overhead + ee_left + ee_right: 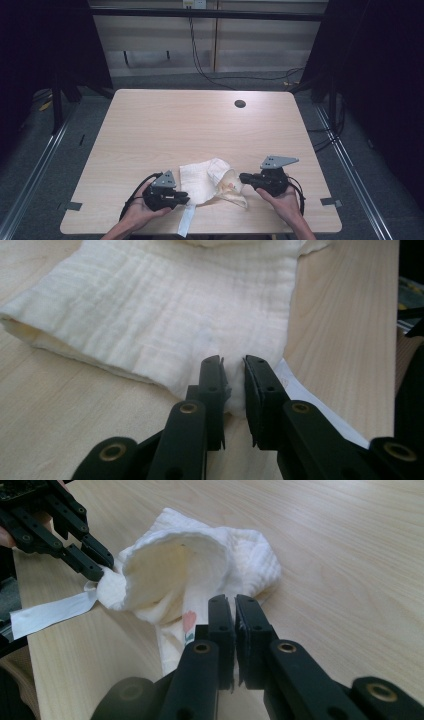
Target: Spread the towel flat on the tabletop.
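A white, crinkled cloth [200, 180] lies near the table's front edge, with a white strip [186, 220] trailing from it over that edge. My left gripper [186, 199] is at the cloth's near left corner. In the left gripper view its jaws [232, 362] stand narrow with the cloth [165, 305] bunched between the pads. My right gripper [242, 176] is at the cloth's right side. There its jaws [235, 600] are almost together on an edge of the cloth [170, 575], which stands up as an open pocket with a small flower print [189, 622].
The wooden table [175, 125] has a round cable hole [240, 104] at the back right. Dark curtains stand on both sides and cables run on the floor behind. The left gripper [102, 567] and the strip [50, 612] show at the right gripper view's left.
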Demonstrator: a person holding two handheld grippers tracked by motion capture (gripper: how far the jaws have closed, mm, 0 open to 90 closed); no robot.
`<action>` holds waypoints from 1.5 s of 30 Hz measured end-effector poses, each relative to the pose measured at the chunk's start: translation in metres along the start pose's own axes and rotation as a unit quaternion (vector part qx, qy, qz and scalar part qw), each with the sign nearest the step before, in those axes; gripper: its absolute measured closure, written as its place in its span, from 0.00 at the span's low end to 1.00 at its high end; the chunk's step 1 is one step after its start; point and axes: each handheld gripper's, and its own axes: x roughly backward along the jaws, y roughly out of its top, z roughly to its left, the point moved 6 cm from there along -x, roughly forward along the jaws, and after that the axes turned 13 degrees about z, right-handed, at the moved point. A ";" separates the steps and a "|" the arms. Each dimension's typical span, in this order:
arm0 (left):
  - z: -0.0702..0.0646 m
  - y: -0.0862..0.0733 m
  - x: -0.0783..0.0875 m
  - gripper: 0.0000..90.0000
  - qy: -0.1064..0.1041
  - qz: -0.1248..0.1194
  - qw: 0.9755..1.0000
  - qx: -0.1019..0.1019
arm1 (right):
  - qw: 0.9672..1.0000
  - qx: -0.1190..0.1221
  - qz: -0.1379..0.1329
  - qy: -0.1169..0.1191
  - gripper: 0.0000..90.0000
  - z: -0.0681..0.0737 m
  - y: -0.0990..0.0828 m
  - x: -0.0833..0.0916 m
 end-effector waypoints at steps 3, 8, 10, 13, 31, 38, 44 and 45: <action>0.000 0.005 0.009 0.88 -0.033 -0.031 0.999 0.019 | 1.000 -0.001 -0.003 0.002 0.96 0.000 0.001 0.001; 0.005 0.008 0.023 0.88 -0.043 -0.061 0.997 0.030 | 1.000 -0.004 -0.008 0.002 0.96 -0.001 0.001 0.003; 0.006 0.008 0.025 0.88 -0.048 -0.065 0.996 0.031 | 1.000 -0.005 -0.008 0.003 0.96 -0.001 0.001 0.003; 0.010 0.007 0.030 0.88 -0.055 -0.069 0.995 0.040 | 1.000 -0.006 -0.010 0.004 0.96 -0.001 0.002 0.004; 0.013 -0.025 0.025 0.83 -0.034 0.019 0.999 0.026 | 1.000 -0.002 0.000 0.000 0.96 0.000 0.001 0.003; -0.006 -0.014 0.030 0.74 -0.048 -0.006 0.999 -0.005 | 1.000 -0.003 0.001 0.001 0.96 -0.001 -0.001 0.002; -0.002 -0.020 0.021 0.69 -0.025 0.022 0.999 -0.014 | 1.000 -0.003 0.001 0.001 0.96 0.000 -0.001 0.003; -0.001 -0.020 0.021 0.69 -0.026 0.018 0.999 -0.011 | 1.000 -0.002 0.000 0.002 0.96 0.000 -0.001 0.003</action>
